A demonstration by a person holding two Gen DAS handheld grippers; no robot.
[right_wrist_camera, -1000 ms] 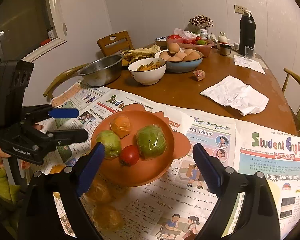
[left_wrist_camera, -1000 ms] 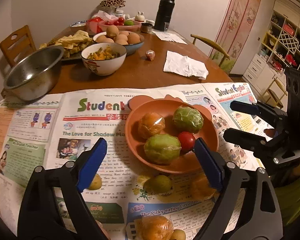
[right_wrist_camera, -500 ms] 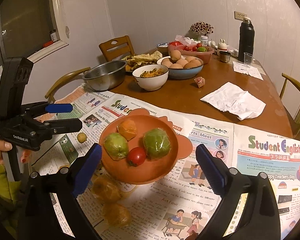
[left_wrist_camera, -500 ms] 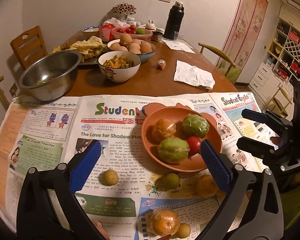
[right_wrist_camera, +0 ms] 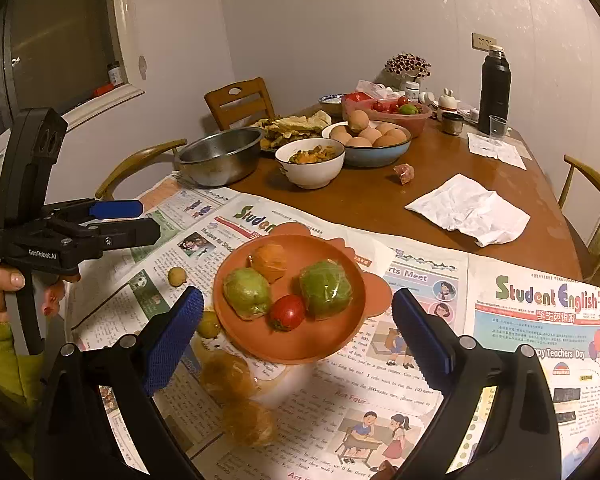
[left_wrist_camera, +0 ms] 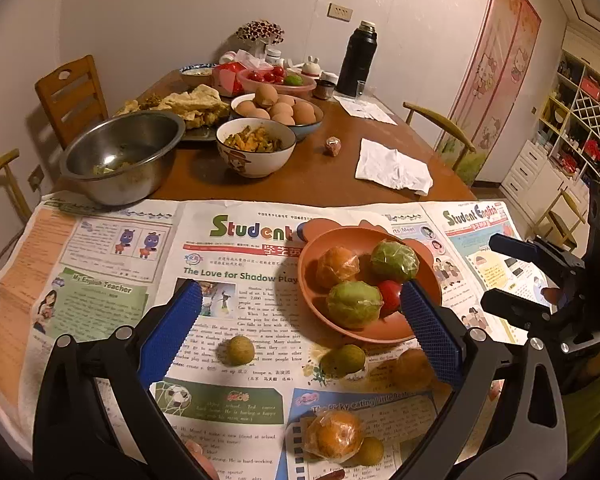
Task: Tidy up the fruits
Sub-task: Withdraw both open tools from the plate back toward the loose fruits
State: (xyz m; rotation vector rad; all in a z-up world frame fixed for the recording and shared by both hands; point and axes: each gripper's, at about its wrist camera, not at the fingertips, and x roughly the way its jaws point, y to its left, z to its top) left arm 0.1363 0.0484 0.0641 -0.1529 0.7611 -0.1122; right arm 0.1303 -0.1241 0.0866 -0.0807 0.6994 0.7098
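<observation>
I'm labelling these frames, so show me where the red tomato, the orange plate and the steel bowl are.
red tomato (right_wrist_camera: 287, 312): right wrist view, middle of its skin.
orange plate (right_wrist_camera: 300, 346): right wrist view, bare near part inside the rim.
steel bowl (left_wrist_camera: 128, 178): left wrist view, outer wall below the rim.

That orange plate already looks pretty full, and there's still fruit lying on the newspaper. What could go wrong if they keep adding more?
The orange plate already holds four fruits, so another could nudge the red tomato over its shallow rim. The small round fruit on the newspaper may roll when touched. The wrapped orange has slick film that might slip between the fingers.
</observation>
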